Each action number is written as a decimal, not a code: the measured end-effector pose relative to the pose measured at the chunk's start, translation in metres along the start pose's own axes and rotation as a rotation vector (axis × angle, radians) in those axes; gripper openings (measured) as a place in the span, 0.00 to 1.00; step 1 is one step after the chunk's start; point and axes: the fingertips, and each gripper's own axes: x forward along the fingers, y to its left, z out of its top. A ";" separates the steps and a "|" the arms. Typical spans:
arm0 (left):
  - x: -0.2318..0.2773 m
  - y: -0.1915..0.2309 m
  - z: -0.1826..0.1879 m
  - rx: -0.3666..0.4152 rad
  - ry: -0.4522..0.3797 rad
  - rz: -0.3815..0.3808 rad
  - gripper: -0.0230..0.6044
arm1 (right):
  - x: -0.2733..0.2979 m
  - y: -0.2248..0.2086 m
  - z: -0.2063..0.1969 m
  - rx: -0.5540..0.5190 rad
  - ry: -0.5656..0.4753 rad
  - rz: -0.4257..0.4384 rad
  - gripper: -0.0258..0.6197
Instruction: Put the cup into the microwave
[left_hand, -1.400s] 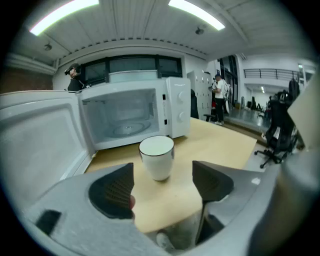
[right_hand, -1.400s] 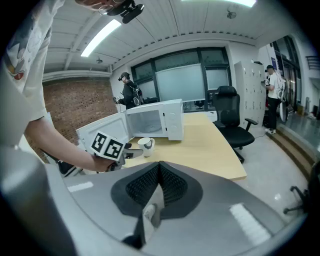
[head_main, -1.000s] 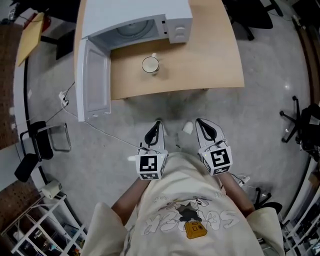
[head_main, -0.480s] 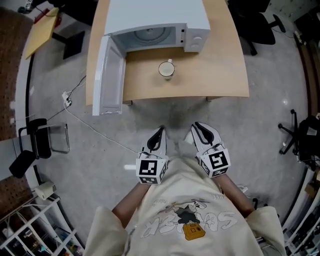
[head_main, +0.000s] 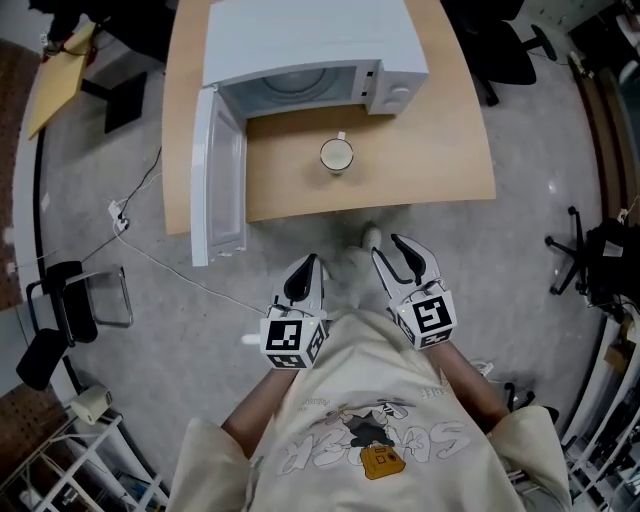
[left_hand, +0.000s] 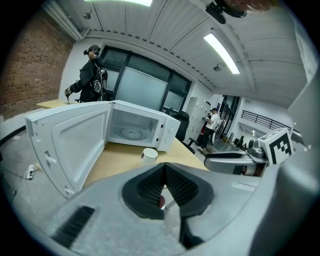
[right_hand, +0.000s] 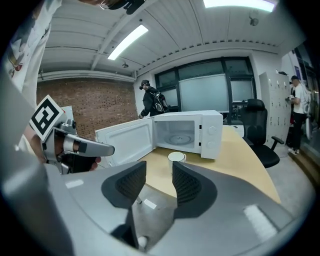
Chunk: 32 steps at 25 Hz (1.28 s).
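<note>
A white cup (head_main: 336, 155) stands on the wooden table (head_main: 430, 150) in front of the white microwave (head_main: 310, 45), whose door (head_main: 218, 175) hangs wide open to the left. The cup (left_hand: 149, 154) (right_hand: 176, 156) also shows in both gripper views. My left gripper (head_main: 305, 270) is shut with nothing in it, over the floor short of the table. My right gripper (head_main: 398, 253) hangs beside it, its jaws opening and empty. Both are well short of the cup.
The open microwave door juts past the table's front left edge. Office chairs (head_main: 500, 40) stand at the back right, another chair (head_main: 70, 300) at the left. A cable (head_main: 170, 265) runs over the grey floor. People (left_hand: 92, 75) stand in the background.
The table and microwave have come nearer as I step forward. The right gripper's jaws have parted; the left stays shut.
</note>
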 end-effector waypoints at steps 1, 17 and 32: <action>0.008 0.002 0.005 -0.012 -0.006 -0.008 0.04 | 0.008 -0.005 0.003 -0.012 0.005 0.010 0.30; 0.109 -0.009 0.065 0.053 0.016 0.012 0.05 | 0.193 -0.082 -0.015 -0.296 0.086 0.278 0.70; 0.079 0.050 0.070 -0.005 0.040 0.234 0.05 | 0.267 -0.066 -0.033 -0.347 0.128 0.362 0.65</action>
